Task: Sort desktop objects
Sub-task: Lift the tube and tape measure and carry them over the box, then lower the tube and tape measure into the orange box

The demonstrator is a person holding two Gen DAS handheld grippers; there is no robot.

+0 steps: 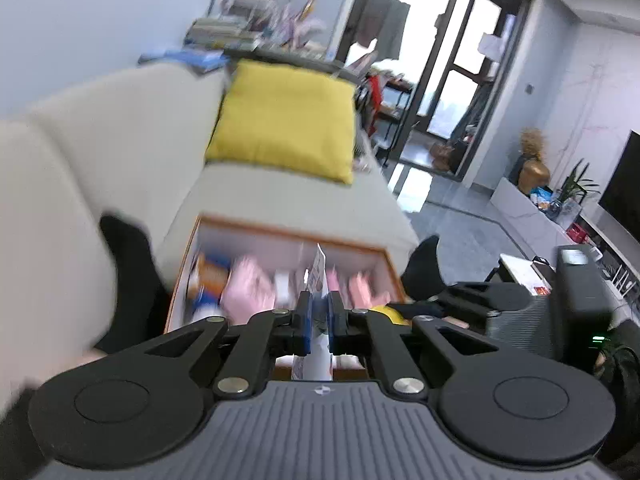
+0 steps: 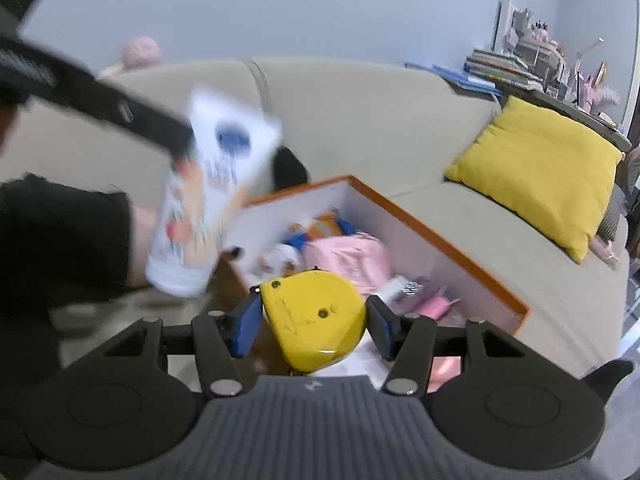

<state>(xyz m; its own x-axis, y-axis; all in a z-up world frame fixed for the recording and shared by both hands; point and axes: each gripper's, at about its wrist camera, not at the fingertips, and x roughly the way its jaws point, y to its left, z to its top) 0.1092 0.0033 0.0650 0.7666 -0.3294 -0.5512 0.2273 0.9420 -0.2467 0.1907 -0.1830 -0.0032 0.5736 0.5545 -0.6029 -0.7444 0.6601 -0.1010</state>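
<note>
Left gripper (image 1: 319, 322): both blue-padded fingers are clamped on the flat crimped end of a white printed tube (image 1: 317, 312); seen edge-on in the left wrist view, the tube stands as a thin vertical strip between the pads; in the right wrist view the same tube (image 2: 208, 196) hangs tilted, cap end lowest, at the near left of the storage box, with the left gripper (image 2: 182, 146) entering from the upper left as a dark blurred bar.

Right gripper (image 2: 314, 320): its fingers are closed against the two sides of a yellow tape measure (image 2: 314, 316); the left pad touches the casing; whether the right pad touches it or stands just off it cannot be told; the tape measure is held above the near edge of the box; in the left wrist view only a small yellow part of it (image 1: 386, 314) shows at the near right, beside the right gripper body.

Storage box (image 2: 436, 236): white walls, orange-brown rim, open at the top, set against the front of the sofa; it lies directly beyond both grippers; its contents include a pink soft item (image 2: 348, 258), an orange and blue package (image 2: 320, 226) at the far side, and small pale items that are too blurred to identify.

Surroundings: a beige sofa (image 2: 360, 120) lies behind the box; a yellow cushion (image 2: 540, 172) rests on the sofa seat at the far right; a stack of books (image 2: 500, 68) stands on a ledge behind the sofa.
</note>
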